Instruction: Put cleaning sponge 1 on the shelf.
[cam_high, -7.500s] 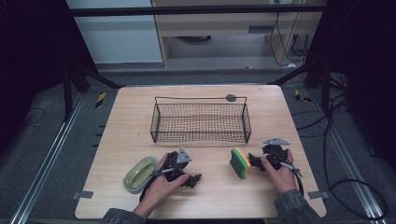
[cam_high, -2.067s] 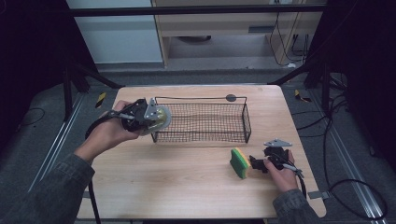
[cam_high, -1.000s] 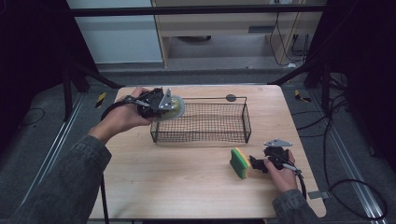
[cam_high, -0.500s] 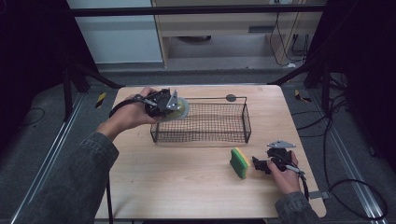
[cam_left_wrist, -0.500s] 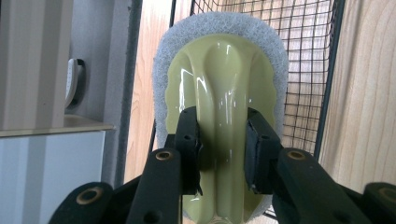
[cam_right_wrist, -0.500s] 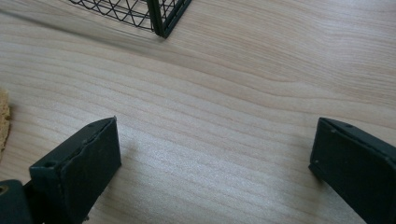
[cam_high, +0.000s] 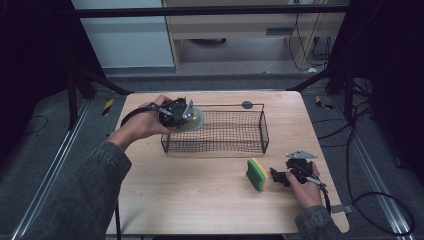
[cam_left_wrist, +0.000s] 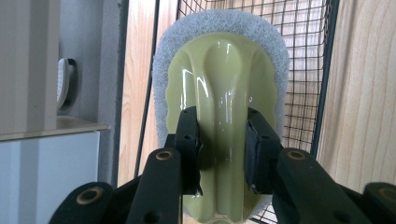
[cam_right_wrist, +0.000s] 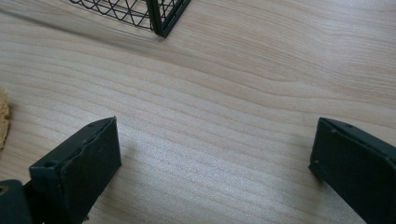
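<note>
Left claw (cam_left_wrist: 219, 149) is clamped on the raised green handle of a scrub brush (cam_left_wrist: 219, 88), whose grey pad rims the handle; in the high view this claw (cam_high: 187, 114) holds the brush (cam_high: 194, 120) over the left end of the black wire basket (cam_high: 250, 145), at its top rim. Right claw (cam_right_wrist: 210, 163) has its jaws spread wide with bare wood between them, resting low on the bench (cam_high: 200, 200) near the front right. A yellow-and-green sponge (cam_high: 256, 175) stands on edge just beside it (cam_high: 280, 176), apart from the jaws.
</note>
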